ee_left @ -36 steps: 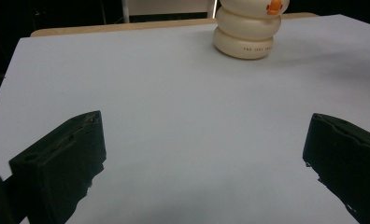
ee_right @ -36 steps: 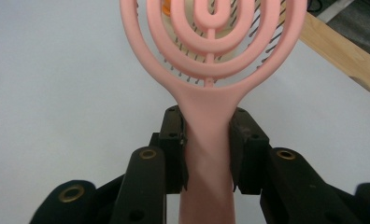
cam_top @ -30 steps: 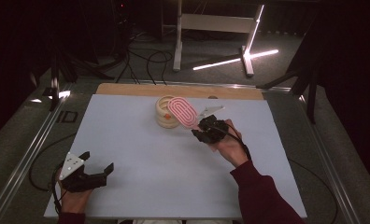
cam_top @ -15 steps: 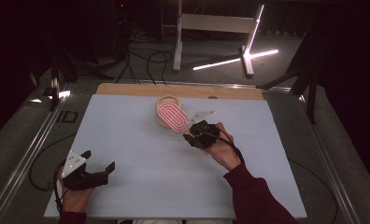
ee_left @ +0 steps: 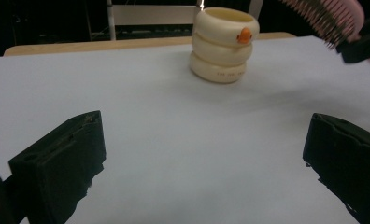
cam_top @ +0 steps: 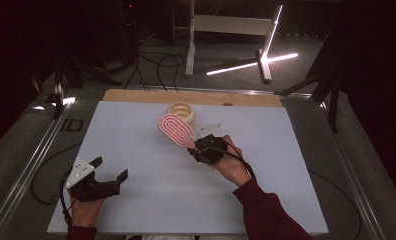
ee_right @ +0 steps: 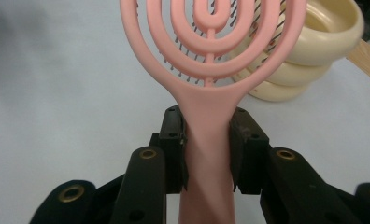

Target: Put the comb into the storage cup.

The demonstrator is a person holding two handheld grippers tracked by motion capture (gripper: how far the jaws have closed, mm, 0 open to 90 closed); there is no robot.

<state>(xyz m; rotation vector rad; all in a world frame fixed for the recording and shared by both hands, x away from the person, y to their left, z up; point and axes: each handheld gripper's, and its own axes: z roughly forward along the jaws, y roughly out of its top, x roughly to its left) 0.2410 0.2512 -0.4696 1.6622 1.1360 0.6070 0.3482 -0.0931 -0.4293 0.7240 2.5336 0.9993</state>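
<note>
A pink hairbrush (cam_top: 175, 129) with looped ribs is held above the table by its handle (ee_right: 206, 140), and my right gripper (cam_top: 196, 146) is shut on that handle. Its bristled head (ee_left: 330, 21) shows at the top right of the left gripper view. A cream ring-shaped cup (cam_top: 182, 111) with a small orange mark (ee_left: 244, 35) stands upright at the back middle of the white mat, just behind the brush (ee_right: 211, 42). My left gripper (cam_top: 108, 169) rests low at the front left, its jaws wide apart with nothing between them (ee_left: 204, 158).
The white mat (cam_top: 136, 200) covers most of the table, with a wooden strip (cam_top: 136, 95) along its far edge. Metal rails (cam_top: 31, 165) run down both sides. Cables and a lit stand (cam_top: 261, 60) lie on the floor beyond.
My right gripper has carried the brush a little leftward and toward the person, away from the cup. The left gripper has stayed in place.
</note>
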